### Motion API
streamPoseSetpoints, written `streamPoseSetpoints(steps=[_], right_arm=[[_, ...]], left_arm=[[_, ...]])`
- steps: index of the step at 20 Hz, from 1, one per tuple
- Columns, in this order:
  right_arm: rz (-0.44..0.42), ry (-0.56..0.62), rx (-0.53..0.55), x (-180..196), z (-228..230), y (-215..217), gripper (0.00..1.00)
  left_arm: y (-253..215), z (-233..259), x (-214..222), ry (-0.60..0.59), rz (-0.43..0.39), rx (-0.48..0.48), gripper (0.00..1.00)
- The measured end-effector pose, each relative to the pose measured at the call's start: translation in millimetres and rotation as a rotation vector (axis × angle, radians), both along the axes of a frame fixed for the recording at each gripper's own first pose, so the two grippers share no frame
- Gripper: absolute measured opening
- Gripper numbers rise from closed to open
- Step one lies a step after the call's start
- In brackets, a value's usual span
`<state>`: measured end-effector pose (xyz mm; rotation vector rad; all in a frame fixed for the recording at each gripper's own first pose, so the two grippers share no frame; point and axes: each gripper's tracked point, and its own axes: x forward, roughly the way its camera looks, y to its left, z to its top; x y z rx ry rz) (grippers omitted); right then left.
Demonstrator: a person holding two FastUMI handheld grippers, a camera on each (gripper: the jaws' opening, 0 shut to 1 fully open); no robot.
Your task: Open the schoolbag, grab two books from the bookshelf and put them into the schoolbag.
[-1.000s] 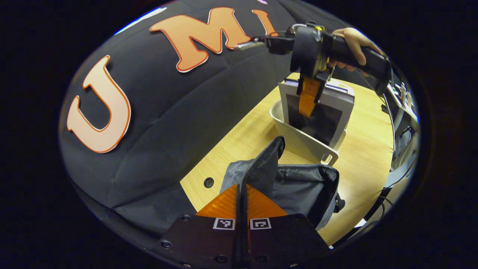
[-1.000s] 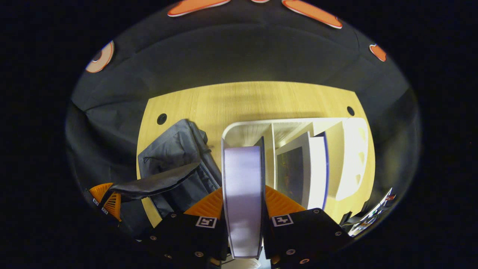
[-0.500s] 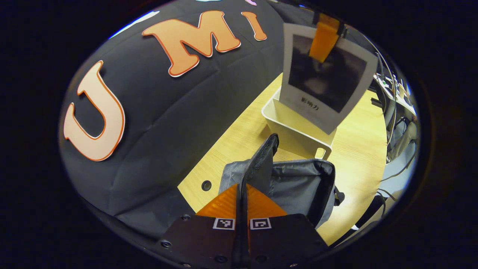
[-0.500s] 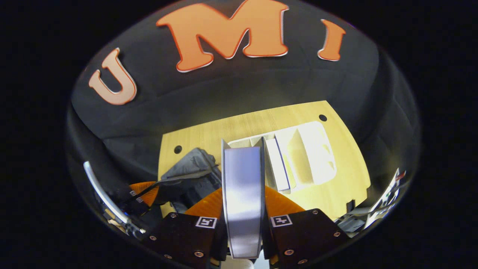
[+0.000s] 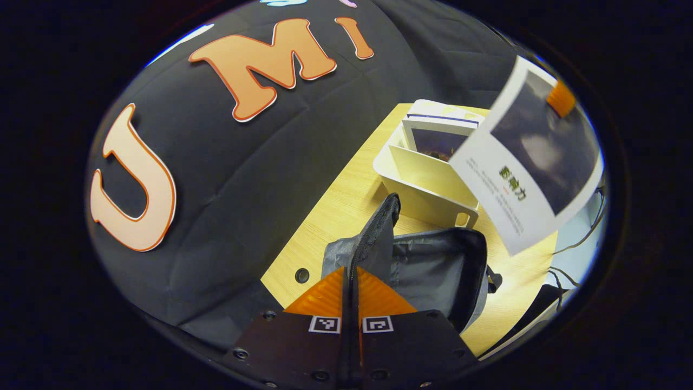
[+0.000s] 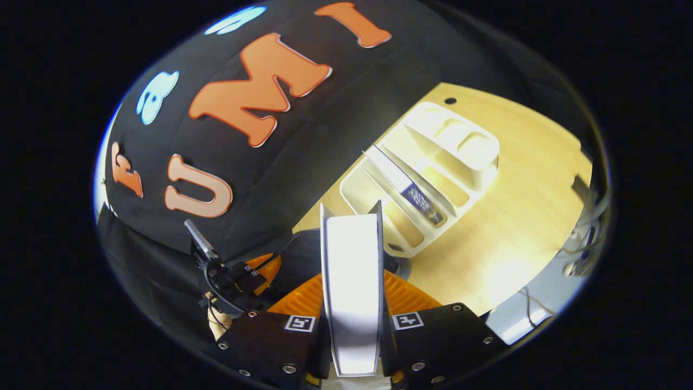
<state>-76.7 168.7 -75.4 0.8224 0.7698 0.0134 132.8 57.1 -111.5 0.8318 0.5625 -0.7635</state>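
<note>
The left gripper (image 5: 351, 281), at 6 o'clock in the left gripper view, has its two fingers pressed together on the schoolbag's flap (image 5: 376, 246), which stands pinched between them and rises toward 12 o'clock. In the right gripper view it sits at 7 o'clock, with a bit of the hand (image 6: 219, 329) beneath it. The right gripper (image 6: 352, 292) clamps a book (image 6: 352, 292) edge-on between both fingers. In the left gripper view, one right fingertip (image 5: 561, 98) shows on the cover at 2 o'clock.
</note>
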Motion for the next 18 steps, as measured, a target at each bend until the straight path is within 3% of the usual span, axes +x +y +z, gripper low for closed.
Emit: streamPoseSetpoints(steps=[3,8,13,18], right_arm=[[-0.050,0.002,0.209,-3,-50,20,0.37],[-0.107,0.029,0.386,35,-122,60,0.37],[-0.166,0.057,0.424,72,-168,105,0.37],[-0.225,-0.004,0.452,112,-172,133,0.37]], left_arm=[[-5,2,-1,-0.001,-0.010,0.010,0.01],[-9,5,-9,0.000,-0.027,0.013,0.01],[-17,14,-15,-0.005,-0.030,0.003,0.01],[-25,17,-22,-0.010,-0.049,-0.002,0.01]])
